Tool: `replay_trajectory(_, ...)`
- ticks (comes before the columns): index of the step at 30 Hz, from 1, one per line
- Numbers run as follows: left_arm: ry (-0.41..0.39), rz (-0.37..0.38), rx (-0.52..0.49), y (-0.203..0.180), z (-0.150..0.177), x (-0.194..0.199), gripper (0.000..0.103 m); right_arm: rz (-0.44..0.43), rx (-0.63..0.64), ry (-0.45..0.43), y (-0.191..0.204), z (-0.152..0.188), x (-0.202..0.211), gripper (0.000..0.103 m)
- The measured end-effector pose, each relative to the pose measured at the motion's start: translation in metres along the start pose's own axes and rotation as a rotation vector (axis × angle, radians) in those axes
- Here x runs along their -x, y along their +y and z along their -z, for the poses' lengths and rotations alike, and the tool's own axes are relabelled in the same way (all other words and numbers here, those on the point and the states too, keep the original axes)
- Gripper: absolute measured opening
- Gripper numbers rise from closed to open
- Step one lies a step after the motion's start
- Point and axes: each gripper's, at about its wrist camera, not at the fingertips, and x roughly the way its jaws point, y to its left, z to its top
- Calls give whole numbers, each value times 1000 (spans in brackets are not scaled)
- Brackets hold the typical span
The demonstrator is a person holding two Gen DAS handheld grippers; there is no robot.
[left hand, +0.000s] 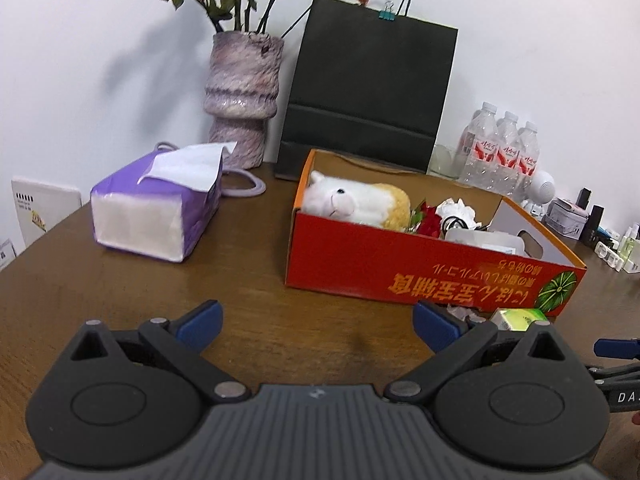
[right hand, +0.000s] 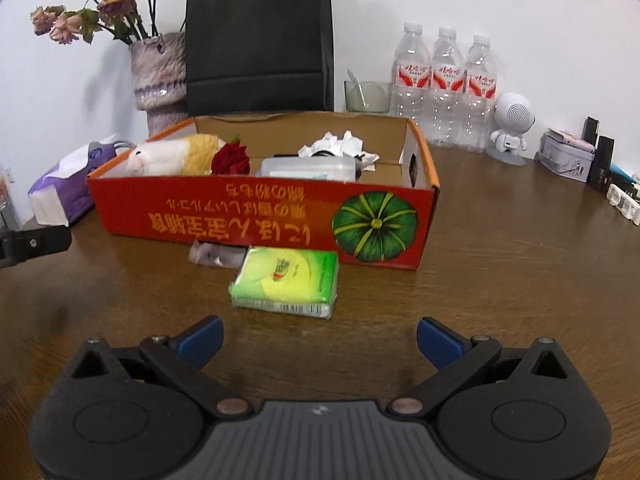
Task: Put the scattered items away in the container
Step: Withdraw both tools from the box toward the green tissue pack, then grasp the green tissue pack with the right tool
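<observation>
Showing green tissue pack (right hand: 285,282) fully: right view only. Red box (right hand: 256,210) holds plush (right hand: 168,156), rose (right hand: 231,159). Both grippers (left hand: 316,322) (right hand: 319,340) spread, empty.

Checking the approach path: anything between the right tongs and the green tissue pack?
Nothing. In the right wrist view only bare table separates the open right tongs from the tissue pack.

Glossy printed cardboard box (right hand: 256,210) on smooth, dark wooden table (right hand: 500,280).
</observation>
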Motion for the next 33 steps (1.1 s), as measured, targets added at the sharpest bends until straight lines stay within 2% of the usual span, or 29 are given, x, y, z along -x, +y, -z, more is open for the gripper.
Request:
replay_trajectory(5,14,6,-1,1,1,-2,103,-5,19,14,6,0,-8,102)
replay_trajectory(9,24,10,-14,-1,3,-3,103,15,49,18,15,-5,-19,97)
replay_trajectory(14,31,13,-28,-5,5,-4,103,19,0,10,20,-22,-38,93)
replay_trajectory(15,32,13,-29,-5,5,-4,103,20,-9,18,21,-25,-43,88)
replay_trajectory(17,36,10,-33,-6,6,-5,103,35,-2,12,23,-27,-47,66)
replay_trajectory(18,40,9,-34,-6,6,-6,103,28,-2,7,23,-27,-45,63)
replay_trajectory(21,56,7,-39,-12,8,-11,103,-10,-18,5,14,-25,-37,62)
replay_trajectory(24,69,28,-56,-27,8,-17,103,13,-19,-13,3,-23,-30,62)
replay_trajectory(29,106,70,-92,-73,6,-38,103,21,-56,-23,-25,-24,-22,63)
replay_trajectory(33,119,41,-141,-114,7,-59,103,10,-70,-10,-47,-21,-18,63)
